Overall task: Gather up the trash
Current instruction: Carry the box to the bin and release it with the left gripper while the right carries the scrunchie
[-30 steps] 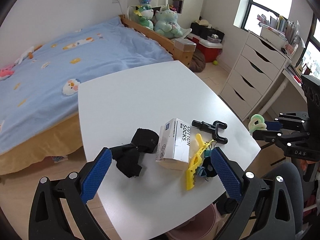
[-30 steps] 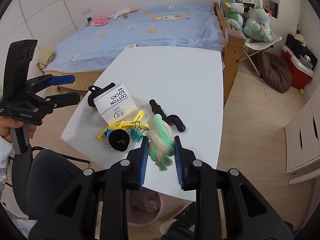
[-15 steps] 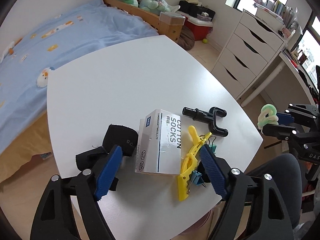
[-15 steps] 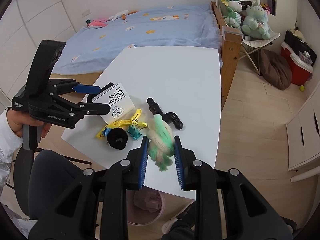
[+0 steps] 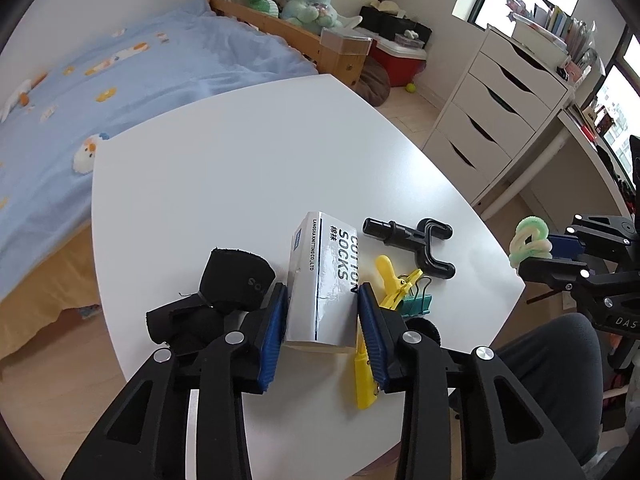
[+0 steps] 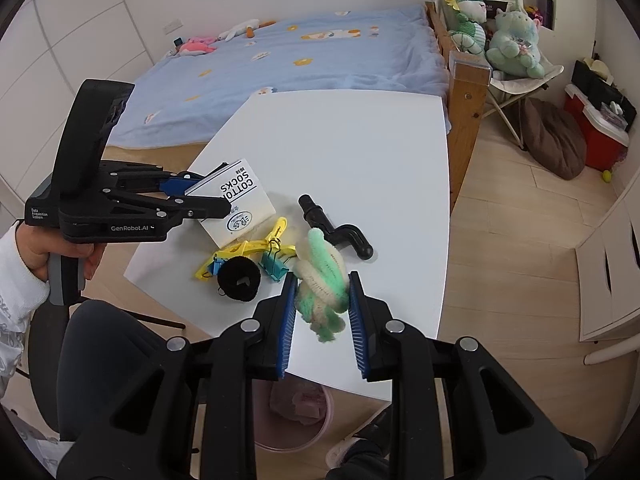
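A white "cotton socks" box (image 5: pixel 322 276) lies on the white table (image 5: pixel 240 160). My left gripper (image 5: pixel 320 312) has closed on the box's two sides; the box also shows in the right wrist view (image 6: pixel 236 204). My right gripper (image 6: pixel 322 300) is shut on a green and cream fluffy scrunchie (image 6: pixel 322 284) and holds it above the table's near edge, over a pink bin (image 6: pixel 296 412) on the floor. The scrunchie also shows in the left wrist view (image 5: pixel 530 240).
On the table lie a black sock bundle (image 5: pixel 216 296), a black plastic Y-shaped part (image 5: pixel 416 244), yellow clips (image 5: pixel 384 280), a teal binder clip (image 6: pixel 276 266) and a black hair band (image 6: pixel 239 280). A bed (image 6: pixel 300 52) stands behind, white drawers (image 5: pixel 492 108) at one side.
My left gripper moved forward and down over the socks box and closed its jaws on it. My right gripper has stayed still with the scrunchie.
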The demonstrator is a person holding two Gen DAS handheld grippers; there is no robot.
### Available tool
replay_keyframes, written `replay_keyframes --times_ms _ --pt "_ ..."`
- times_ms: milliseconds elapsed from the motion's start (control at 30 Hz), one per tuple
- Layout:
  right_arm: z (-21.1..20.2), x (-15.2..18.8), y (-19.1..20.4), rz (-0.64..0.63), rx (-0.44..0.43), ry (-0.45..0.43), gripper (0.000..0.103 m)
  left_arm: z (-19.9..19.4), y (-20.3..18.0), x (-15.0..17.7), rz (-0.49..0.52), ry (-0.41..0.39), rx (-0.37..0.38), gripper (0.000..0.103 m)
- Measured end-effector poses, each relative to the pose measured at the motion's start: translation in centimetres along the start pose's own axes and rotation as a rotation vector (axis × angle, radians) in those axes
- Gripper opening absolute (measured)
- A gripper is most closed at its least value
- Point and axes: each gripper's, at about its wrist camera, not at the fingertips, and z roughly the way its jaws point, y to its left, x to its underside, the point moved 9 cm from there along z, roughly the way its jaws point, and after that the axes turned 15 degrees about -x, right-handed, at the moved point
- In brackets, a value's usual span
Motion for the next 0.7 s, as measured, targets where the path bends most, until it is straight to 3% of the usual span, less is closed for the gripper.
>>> replay_keyframes --times_ms 700 --pt "-1.7 -0.6 3.5 -0.06 -0.021 -0.025 0.025 -7.0 0.1 -0.3 -0.058 -0.137 0.003 0.034"
